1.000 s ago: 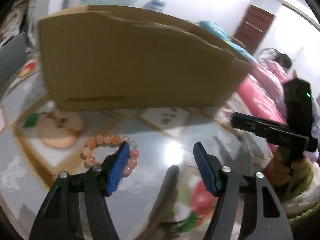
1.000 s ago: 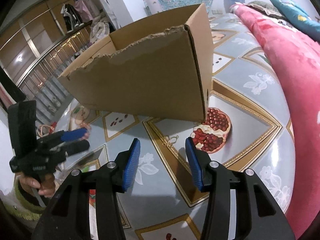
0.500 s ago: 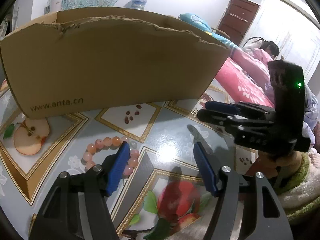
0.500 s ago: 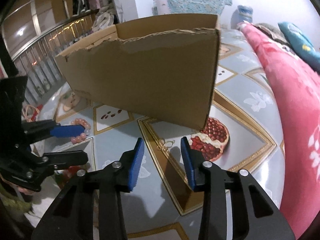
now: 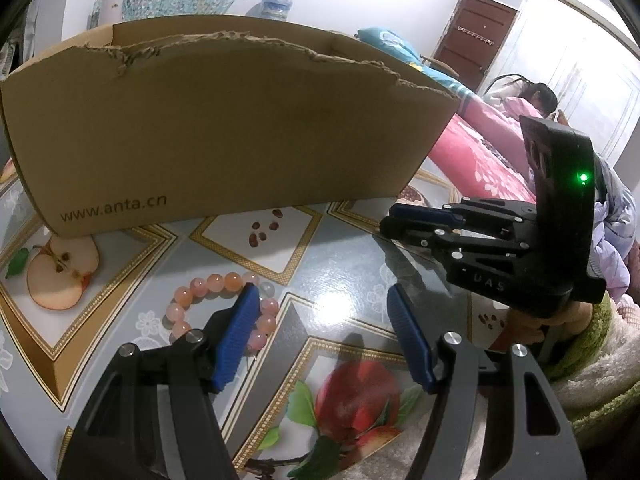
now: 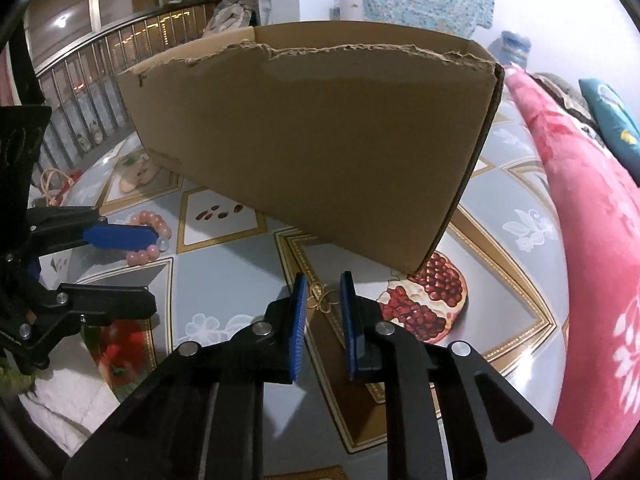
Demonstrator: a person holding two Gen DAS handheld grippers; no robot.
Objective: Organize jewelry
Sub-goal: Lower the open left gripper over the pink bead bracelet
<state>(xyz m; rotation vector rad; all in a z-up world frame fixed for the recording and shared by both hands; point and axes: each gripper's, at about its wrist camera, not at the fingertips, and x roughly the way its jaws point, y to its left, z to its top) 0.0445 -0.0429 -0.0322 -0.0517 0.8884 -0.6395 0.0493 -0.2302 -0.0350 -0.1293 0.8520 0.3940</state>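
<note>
Left wrist shows a pink bead bracelet (image 5: 224,308) beneath spread left gripper (image 5: 320,300); right gripper (image 6: 323,288) has been narrowing around a gold trinket (image 6: 322,300)

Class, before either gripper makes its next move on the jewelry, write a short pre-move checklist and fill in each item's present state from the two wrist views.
1. Right gripper lined up on the small gold jewelry piece: ok; its jaws have just been closing with the piece between them.
2. Pads pressing on that piece: cannot tell.
3. Left gripper open: ok.
4. Pink bead bracelet lying flat, within the left jaws: not ok, one finger overlaps it, the rest lies outside.
5. Cardboard box open-topped, ready to receive: ok.
6. Grippers apart: ok.
</note>
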